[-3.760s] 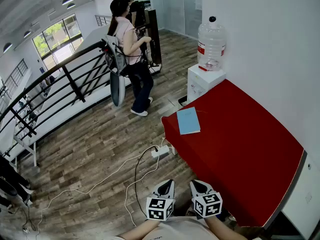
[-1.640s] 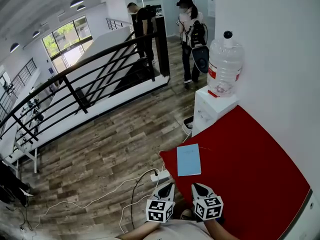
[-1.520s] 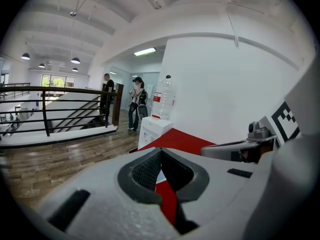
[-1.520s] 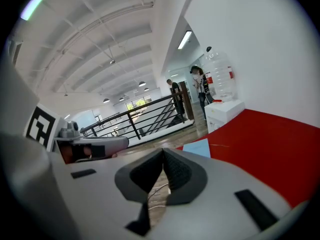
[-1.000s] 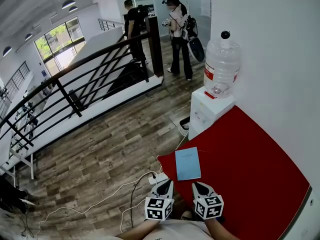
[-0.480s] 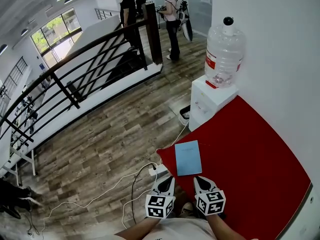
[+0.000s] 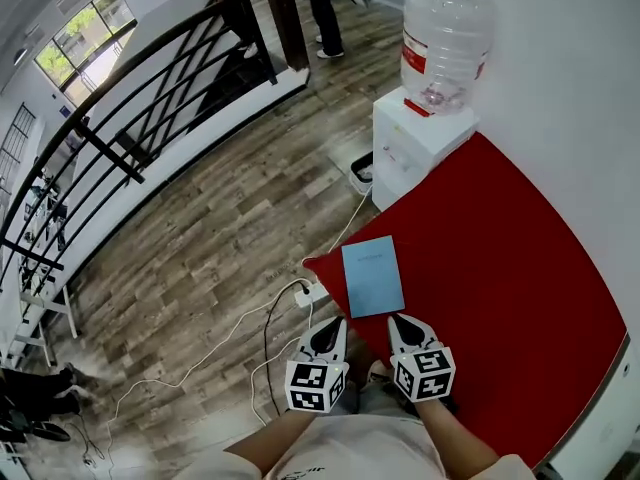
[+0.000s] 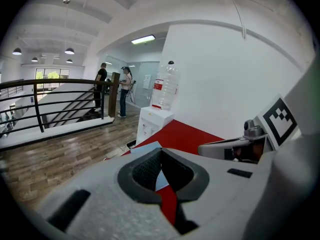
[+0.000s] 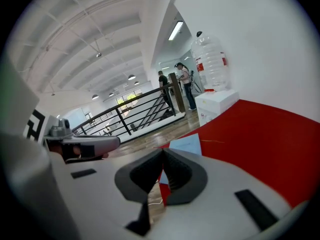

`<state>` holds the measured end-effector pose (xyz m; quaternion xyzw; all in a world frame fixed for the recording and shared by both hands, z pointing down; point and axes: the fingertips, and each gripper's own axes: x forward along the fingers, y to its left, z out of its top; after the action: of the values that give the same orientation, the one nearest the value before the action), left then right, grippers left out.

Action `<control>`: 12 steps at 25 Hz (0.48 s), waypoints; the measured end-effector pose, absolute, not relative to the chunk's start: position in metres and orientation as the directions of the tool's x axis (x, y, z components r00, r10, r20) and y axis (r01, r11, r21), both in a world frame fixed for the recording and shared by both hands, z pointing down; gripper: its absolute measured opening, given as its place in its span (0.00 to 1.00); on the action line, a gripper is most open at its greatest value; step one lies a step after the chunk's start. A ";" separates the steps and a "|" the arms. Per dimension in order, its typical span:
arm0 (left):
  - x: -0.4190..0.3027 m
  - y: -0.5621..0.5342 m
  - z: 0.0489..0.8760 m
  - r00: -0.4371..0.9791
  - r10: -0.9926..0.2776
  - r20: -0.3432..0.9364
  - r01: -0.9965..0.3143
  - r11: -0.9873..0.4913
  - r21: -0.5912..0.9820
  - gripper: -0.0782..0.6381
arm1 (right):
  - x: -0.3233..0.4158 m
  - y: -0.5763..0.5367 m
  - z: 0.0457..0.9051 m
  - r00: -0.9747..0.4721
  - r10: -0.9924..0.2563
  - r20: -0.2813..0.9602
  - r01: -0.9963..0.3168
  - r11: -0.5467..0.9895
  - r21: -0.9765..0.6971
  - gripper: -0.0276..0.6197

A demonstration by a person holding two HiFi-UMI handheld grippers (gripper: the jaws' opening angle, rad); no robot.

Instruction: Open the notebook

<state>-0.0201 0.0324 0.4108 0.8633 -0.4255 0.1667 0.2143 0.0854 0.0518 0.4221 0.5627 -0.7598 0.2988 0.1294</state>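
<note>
A closed light-blue notebook (image 7: 372, 275) lies on the red table (image 7: 500, 268), near its left corner. Both grippers hover side by side just short of the notebook's near edge. The left gripper (image 7: 333, 326) is over the table's left edge, and its jaws meet at the tips with nothing held. To its right, the right gripper (image 7: 400, 321) is shut and empty too. In the left gripper view the notebook (image 8: 147, 147) shows just past the closed left gripper (image 8: 161, 150). From the right gripper view the notebook (image 9: 186, 144) lies ahead of the right gripper (image 9: 163, 151).
A white water dispenser (image 7: 415, 143) with a large bottle (image 7: 447, 33) stands at the table's far end against the white wall. A power strip (image 7: 312, 293) and cables lie on the wood floor left of the table. A black railing (image 7: 150, 98) and two standing people (image 8: 114, 91) are farther off.
Both grippers have moved forward and down toward the notebook's near edge. The head view has tilted down, so the notebook sits closer. Both grippers stay shut.
</note>
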 end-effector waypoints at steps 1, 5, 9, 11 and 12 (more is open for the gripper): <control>-0.019 0.031 0.415 0.584 -0.657 0.477 -0.804 -0.549 0.228 0.12 | 0.087 0.050 0.428 -0.328 -0.773 0.542 -0.934 0.182 -0.306 0.05; -0.013 0.028 0.429 0.592 -0.635 0.496 -0.796 -0.558 0.235 0.12 | 0.096 0.047 0.448 -0.310 -0.759 0.572 -0.940 0.153 -0.307 0.05; -0.005 0.025 0.443 0.599 -0.615 0.513 -0.785 -0.580 0.220 0.12 | 0.100 0.042 0.460 -0.306 -0.751 0.585 -0.938 0.134 -0.318 0.05; 0.000 0.023 0.452 0.606 -0.600 0.522 -0.776 -0.591 0.222 0.12 | 0.102 0.038 0.469 -0.300 -0.747 0.593 -0.939 0.123 -0.321 0.05; 0.003 0.023 0.456 0.609 -0.592 0.528 -0.772 -0.594 0.225 0.12 | 0.103 0.038 0.474 -0.297 -0.744 0.599 -0.940 0.116 -0.321 0.05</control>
<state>0.0027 0.0226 0.4562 0.8693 -0.3923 0.2037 0.2213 0.1032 0.0375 0.4744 0.5746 -0.7325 0.3343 0.1469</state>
